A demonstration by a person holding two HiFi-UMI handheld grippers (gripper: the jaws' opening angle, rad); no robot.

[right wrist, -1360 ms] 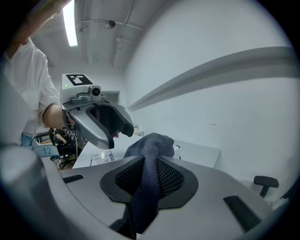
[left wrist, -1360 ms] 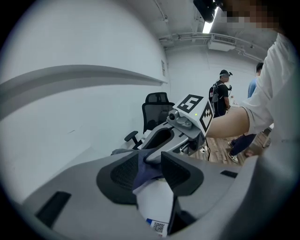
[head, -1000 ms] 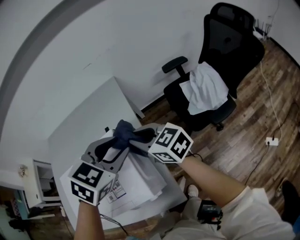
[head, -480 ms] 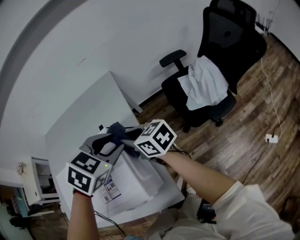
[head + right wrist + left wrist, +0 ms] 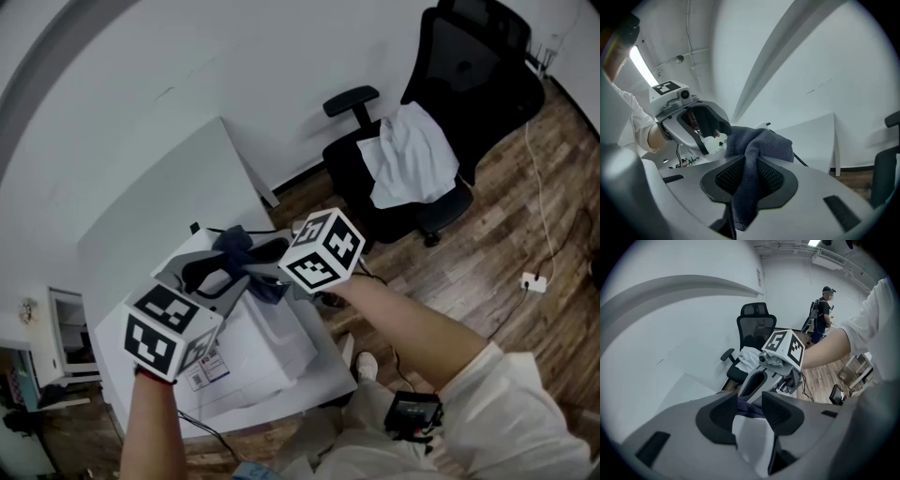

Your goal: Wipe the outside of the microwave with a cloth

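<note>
White wall and a white table (image 5: 173,211) are filling the upper left of my head view, with plank wood floor (image 5: 525,206) running off to the right. A black office chair (image 5: 450,112) is standing on that floor near the table's far corner, with a white garment (image 5: 412,164) draped over its seat. The white microwave (image 5: 272,352) is sitting on the table below both tools, with stickers showing on the face toward me.

I am holding the two grippers close together above the microwave, tips pointing at each other. The dark blue cloth (image 5: 236,246) is bunching up between them. One end is hanging down toward the microwave's top, and I cannot tell whether it is touching.

Looking along the left gripper (image 5: 749,404), I am seeing its jaws drawn in on a fold of the cloth. A pale flap that I cannot identify is sitting in the same narrow gap.

Looking along the right gripper (image 5: 749,165), I am seeing its jaws clamped on another part of the cloth. A strand is running down between the mesh pads, and the rest is mounding up above them.

A person (image 5: 824,315) is standing well back across the room, beyond the chair, in the left gripper view.
</note>
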